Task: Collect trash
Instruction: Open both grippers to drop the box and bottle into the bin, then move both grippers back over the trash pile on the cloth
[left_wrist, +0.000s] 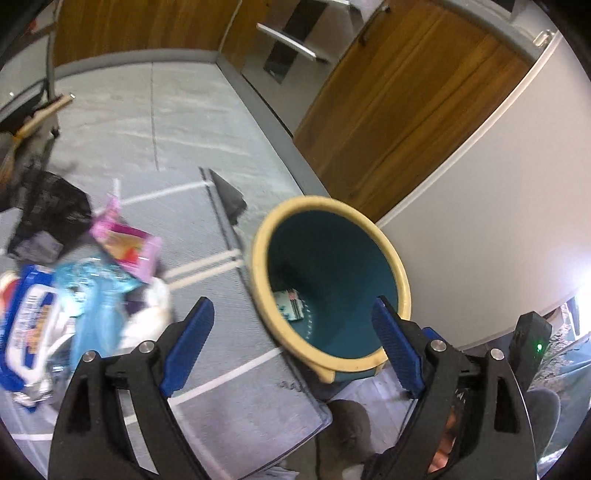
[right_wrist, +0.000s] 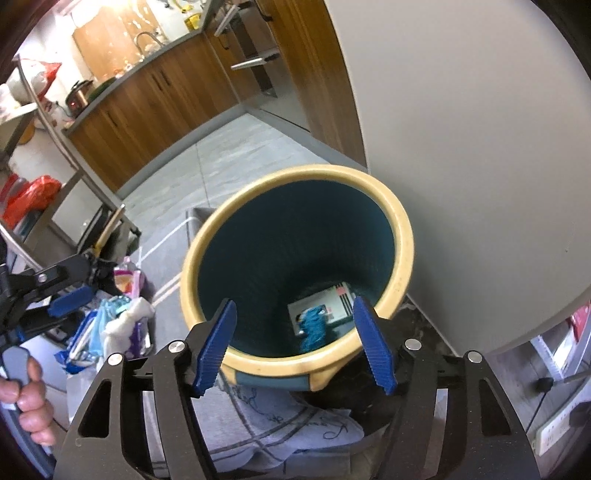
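Observation:
A teal bin with a cream rim (left_wrist: 404, 284) (right_wrist: 404, 236) stands on a grey rug beside a white wall. My left gripper (left_wrist: 293, 302) is open above the bin's near edge, with nothing between its pads. My right gripper (right_wrist: 294, 302) is open over the bin's mouth, and nothing is pressed between its pads. Inside the bin a crumpled blue wrapper (right_wrist: 314, 326) lies on a white printed packet (right_wrist: 328, 299) (left_wrist: 291, 306). Left of the bin is a trash pile: a pink wrapper (left_wrist: 127, 247), a light-blue wrapper (left_wrist: 92, 295), a blue-and-white package (left_wrist: 29, 325) and a white tissue (left_wrist: 151, 314).
A black mesh bag (left_wrist: 48, 210) lies behind the pile. Wooden cabinets (left_wrist: 388, 110) and the white wall (right_wrist: 461, 129) close in the right side. A metal rack (right_wrist: 55, 140) stands at the left. A person's hand (right_wrist: 29, 406) holds the left gripper's handle. A power strip (right_wrist: 557, 428) lies at the right.

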